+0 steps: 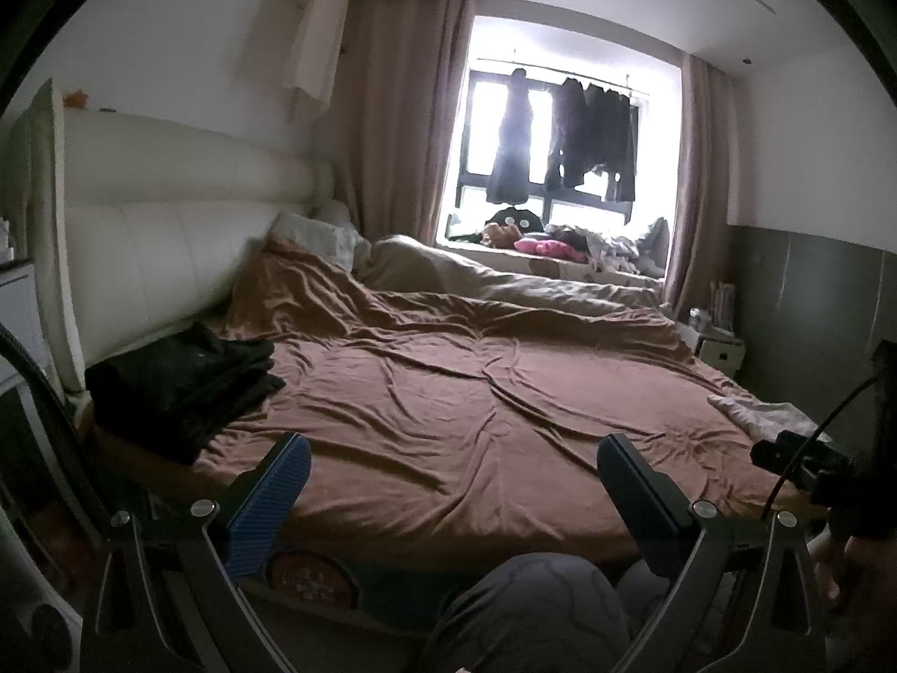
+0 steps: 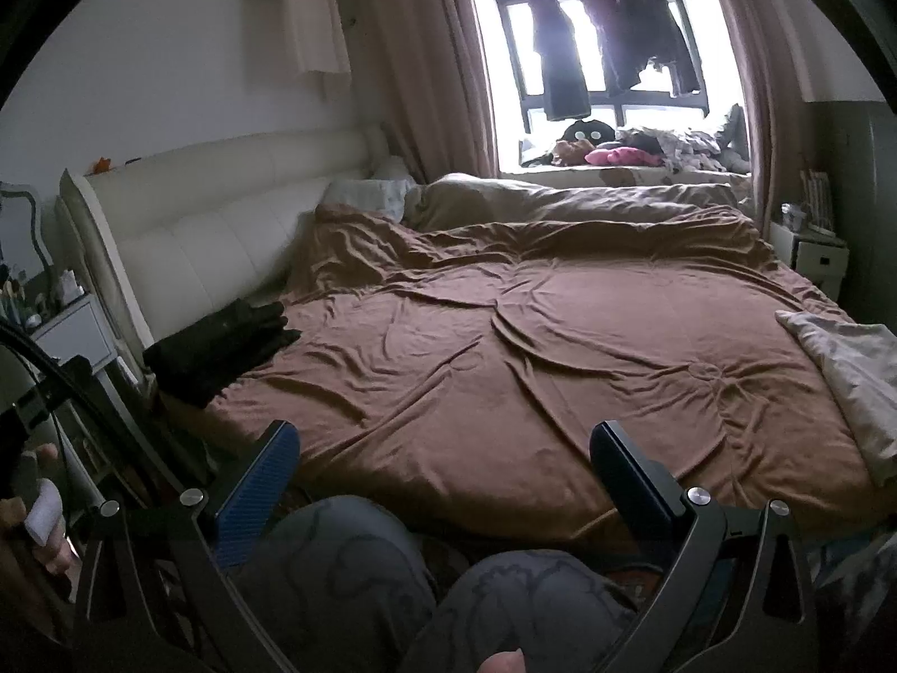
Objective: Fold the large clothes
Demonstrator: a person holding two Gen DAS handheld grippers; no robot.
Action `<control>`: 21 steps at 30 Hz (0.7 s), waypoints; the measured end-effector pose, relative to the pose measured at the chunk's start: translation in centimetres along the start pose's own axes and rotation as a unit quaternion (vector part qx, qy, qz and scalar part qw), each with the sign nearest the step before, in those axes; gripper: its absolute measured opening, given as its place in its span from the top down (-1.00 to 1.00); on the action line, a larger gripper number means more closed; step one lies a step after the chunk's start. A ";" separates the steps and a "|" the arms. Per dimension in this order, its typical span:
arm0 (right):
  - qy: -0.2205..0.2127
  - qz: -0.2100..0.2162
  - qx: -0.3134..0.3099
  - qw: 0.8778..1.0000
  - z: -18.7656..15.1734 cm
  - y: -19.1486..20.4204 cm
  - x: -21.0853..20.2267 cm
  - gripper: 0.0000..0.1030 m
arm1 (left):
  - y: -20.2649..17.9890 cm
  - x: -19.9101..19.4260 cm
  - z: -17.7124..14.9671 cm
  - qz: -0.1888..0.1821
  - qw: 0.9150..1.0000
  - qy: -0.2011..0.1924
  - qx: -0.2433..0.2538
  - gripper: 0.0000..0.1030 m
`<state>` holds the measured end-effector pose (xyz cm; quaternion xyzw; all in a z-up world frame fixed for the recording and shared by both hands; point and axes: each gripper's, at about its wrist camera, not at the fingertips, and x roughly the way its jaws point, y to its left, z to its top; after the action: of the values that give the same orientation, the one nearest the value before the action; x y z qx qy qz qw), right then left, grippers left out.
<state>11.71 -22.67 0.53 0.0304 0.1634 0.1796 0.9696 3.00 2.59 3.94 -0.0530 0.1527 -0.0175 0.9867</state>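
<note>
We are sitting at the foot edge of a bed point(image 2: 504, 336), holding both grippers low over our knees point(image 2: 504, 589), each with its jaws standing wide and gripping nothing. The left gripper point(image 1: 454, 482) and the right gripper point(image 2: 443, 465) are both pointing across the brown cover toward the window point(image 2: 605, 56) at twelve o'clock. A stack of dark clothes point(image 1: 185, 387) is lying at ten o'clock by the white headboard point(image 1: 168, 235); it looks already folded. A pale garment point(image 2: 846, 376) is sprawling loose at the bed's edge at three o'clock, and we are judging it the next piece to fold. It is looking soft, light and limp, likely to sag and bunch, so we are expecting to pinch it at two corners or along a hem and spread it flat.
</note>
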 end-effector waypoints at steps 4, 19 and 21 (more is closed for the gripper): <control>0.000 -0.001 0.000 1.000 0.1 0.3 0.0 -1.00 | -0.1 -0.3 0.1 0.006 1.000 -0.003 0.004 -0.99; 0.003 0.003 0.001 1.000 0.1 0.7 -0.2 -1.00 | -0.5 -0.3 -0.3 0.014 1.000 0.002 0.013 -0.99; 0.002 0.006 0.003 1.000 0.2 0.6 -0.3 -1.00 | -0.6 -0.3 -0.4 0.016 1.000 0.001 0.016 -0.99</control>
<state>11.30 -22.25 0.84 0.0337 0.1655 0.1845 0.9682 2.60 2.01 3.71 -0.0351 0.1547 -0.0041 0.9873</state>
